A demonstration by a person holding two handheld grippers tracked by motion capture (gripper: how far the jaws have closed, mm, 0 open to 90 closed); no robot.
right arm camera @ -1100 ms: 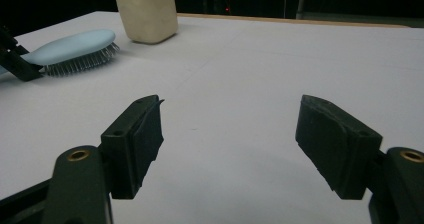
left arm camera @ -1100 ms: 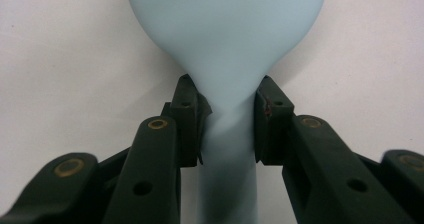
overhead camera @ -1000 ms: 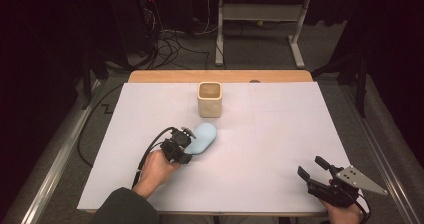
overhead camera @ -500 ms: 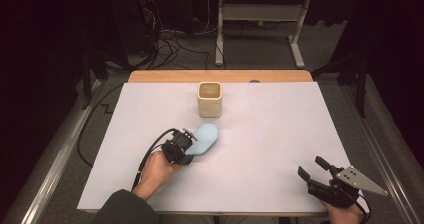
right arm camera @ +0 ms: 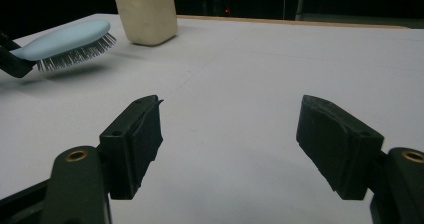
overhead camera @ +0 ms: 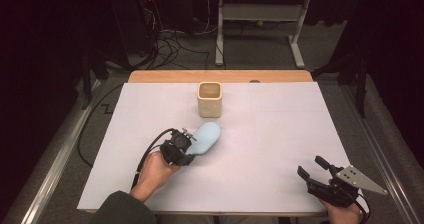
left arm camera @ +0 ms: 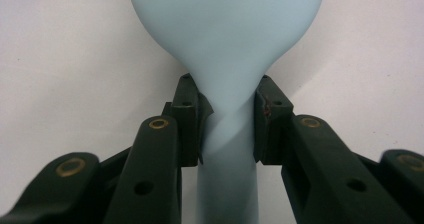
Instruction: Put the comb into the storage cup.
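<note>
A lab or test room set up for recording is suggested. A wooden table (overhead camera: 220, 76) is covered almost to its edges by a plain white sheet (overhead camera: 280, 134), with only a strip of bare wood left along the far edge. Beyond that far edge, a tangle of black cables (overhead camera: 172, 41) is seen on a grey carpeted floor (overhead camera: 260, 54), beside the white metal frame of a stand (overhead camera: 260, 19). The surroundings are kept dark.

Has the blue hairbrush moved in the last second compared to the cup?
No. The blue hairbrush, held in the left claw, keeps the same gap below the cup.
</note>
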